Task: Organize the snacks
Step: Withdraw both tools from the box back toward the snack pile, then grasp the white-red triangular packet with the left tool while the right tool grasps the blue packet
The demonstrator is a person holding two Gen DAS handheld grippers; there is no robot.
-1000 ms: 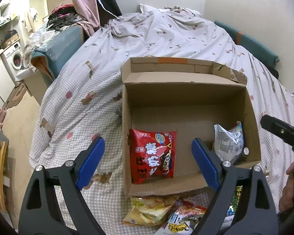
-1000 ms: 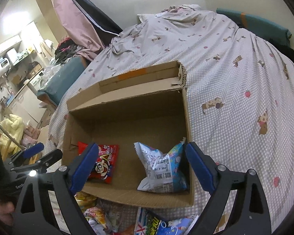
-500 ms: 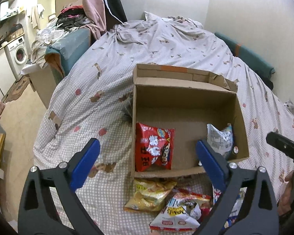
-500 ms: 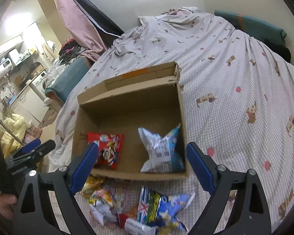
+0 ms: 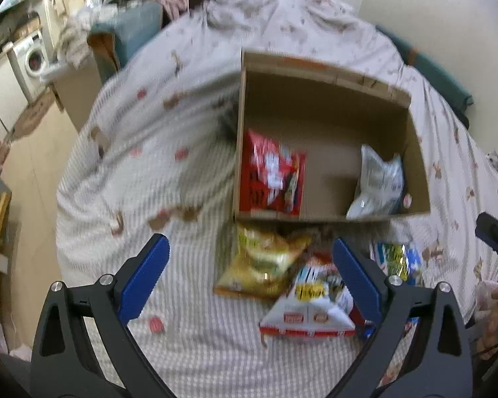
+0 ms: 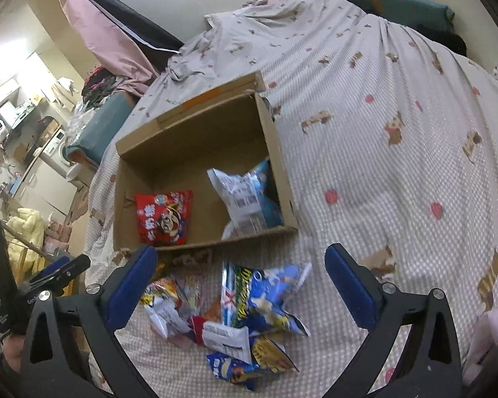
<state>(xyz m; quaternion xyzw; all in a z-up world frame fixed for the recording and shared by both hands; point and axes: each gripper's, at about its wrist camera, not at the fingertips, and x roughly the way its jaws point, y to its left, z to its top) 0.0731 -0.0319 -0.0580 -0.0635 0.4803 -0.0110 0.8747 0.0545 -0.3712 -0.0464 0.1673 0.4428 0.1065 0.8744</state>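
While you've got both grippers hovering over the bed, nothing's grabbed. Your left gripper has its jaws spread wide and empty, sitting above the yellow chip bag and a white-and-red snack pack. Your right gripper is just as wide open and empty, over the loose pile with the blue-and-yellow snack bag. That pile lies on the bedspread right in front of the cardboard box. Inside the box, a red snack bag is at the left and a white-and-blue bag leans against the right wall. The left view is pretty blurry.
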